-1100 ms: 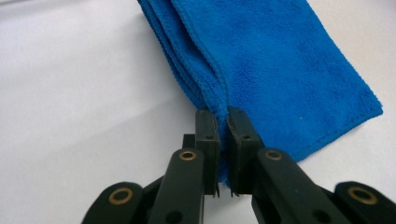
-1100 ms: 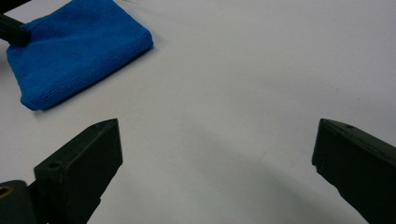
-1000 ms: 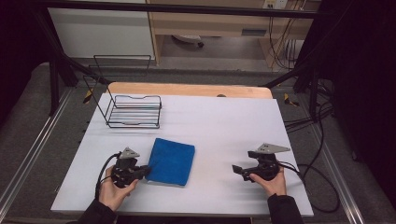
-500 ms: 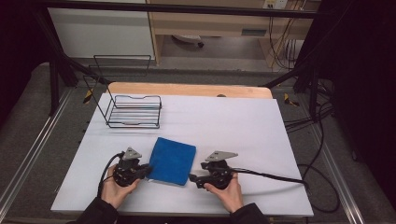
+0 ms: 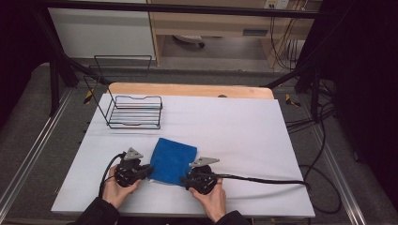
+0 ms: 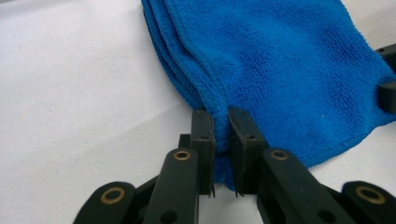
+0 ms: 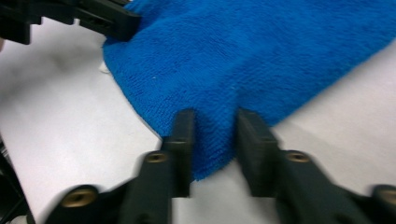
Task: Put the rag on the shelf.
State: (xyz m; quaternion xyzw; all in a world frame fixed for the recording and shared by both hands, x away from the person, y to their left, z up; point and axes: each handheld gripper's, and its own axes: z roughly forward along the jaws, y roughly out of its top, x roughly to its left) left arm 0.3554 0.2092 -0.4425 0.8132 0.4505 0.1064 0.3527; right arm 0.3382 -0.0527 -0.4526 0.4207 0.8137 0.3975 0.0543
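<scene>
1. The folded blue cloth (image 5: 172, 161) lies on the bench (image 5: 244, 136), in front of the wire rack (image 5: 134, 111)
2. My left tool (image 6: 221, 135) is clenched on the cloth's near-left corner, pinning it
3. My right tool (image 7: 214, 135) has just been closing on the cloth's near-right corner, so I can lift both corners together

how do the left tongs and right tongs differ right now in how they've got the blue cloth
The left tongs pinch the blue cloth tight at its near left corner, a fold squeezed between the jaws. The right tongs sit at its near right corner; their jaws have just been closing and stand wider apart around the cloth. The left gripper view is sharp, while the right gripper view is blurred. Both lie low on the white table, aimed at the cloth's near edge.
</scene>
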